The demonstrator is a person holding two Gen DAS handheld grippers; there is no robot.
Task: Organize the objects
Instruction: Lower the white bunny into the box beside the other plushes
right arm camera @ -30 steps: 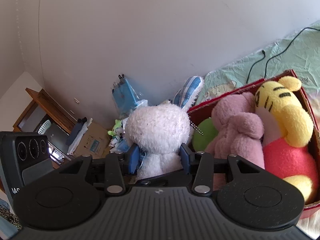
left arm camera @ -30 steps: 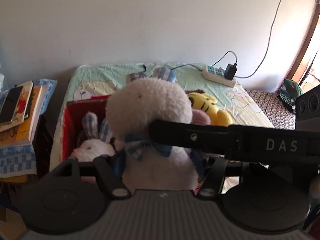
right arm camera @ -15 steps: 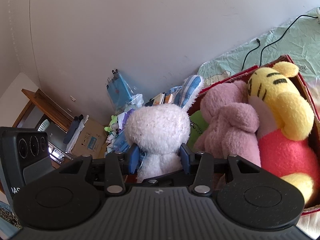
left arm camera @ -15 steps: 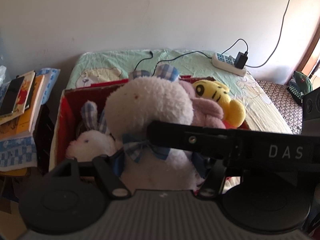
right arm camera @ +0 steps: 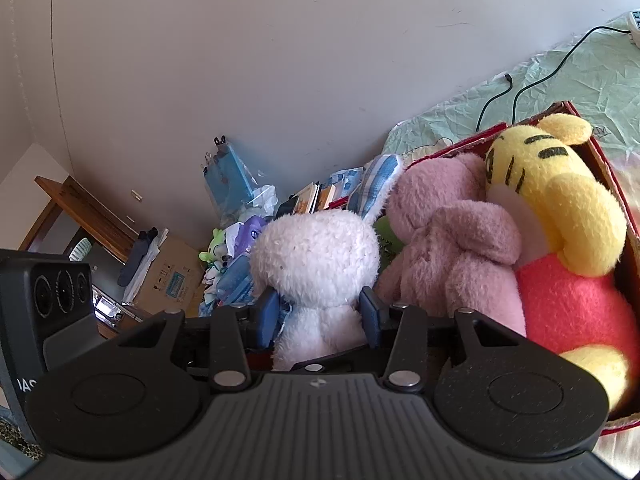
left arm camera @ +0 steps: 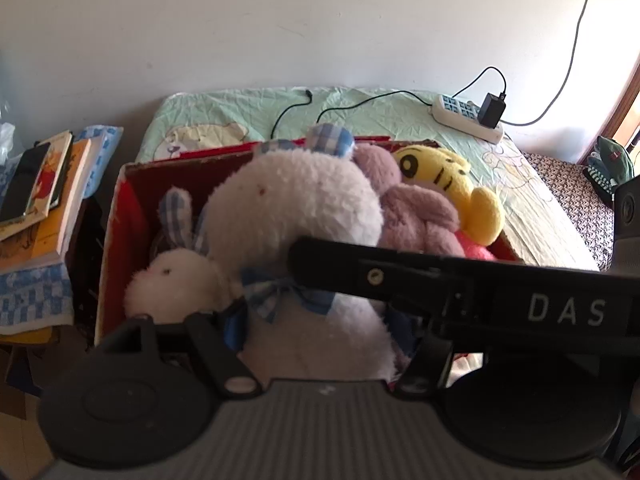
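A: Left wrist view first. What differs from a second ago?

B: The left gripper (left arm camera: 316, 328) has tipped further down over the red box (left arm camera: 116, 216), so more of the box floor side shows. Its jaws have just been opening, with the big white bunny (left arm camera: 296, 216) between them. The left pad (left arm camera: 232, 326) sits at the bunny's flank; whether it still presses I cannot tell.

A: And the other gripper?

B: Its black body crosses in front of the bunny from the right, under its chin, above the blue bow (left arm camera: 280, 292).

A: Room to move?

B: Left of the bunny a small bunny (left arm camera: 176, 280) fills the box's near-left part; right of it the pink toy (left arm camera: 416, 216) and yellow tiger (left arm camera: 444, 184) are packed in. The box's left wall stands just beyond the small bunny.

A: Surroundings?

B: The box rests on a green sheet (left arm camera: 360, 112); a power strip (left arm camera: 464, 116) lies far ahead to the right, books (left arm camera: 44, 200) off to the left.

A: Right wrist view?

B: The right gripper (right arm camera: 320, 312) is clamped on the white bunny (right arm camera: 316, 264) at its neck, as before; both blue pads (right arm camera: 368, 312) press its sides. The pink toy (right arm camera: 452, 248) touches the bunny on the right, the tiger (right arm camera: 560, 208) beyond it against the box wall (right arm camera: 608, 176). To the left the floor holds a cardboard carton (right arm camera: 168, 276).
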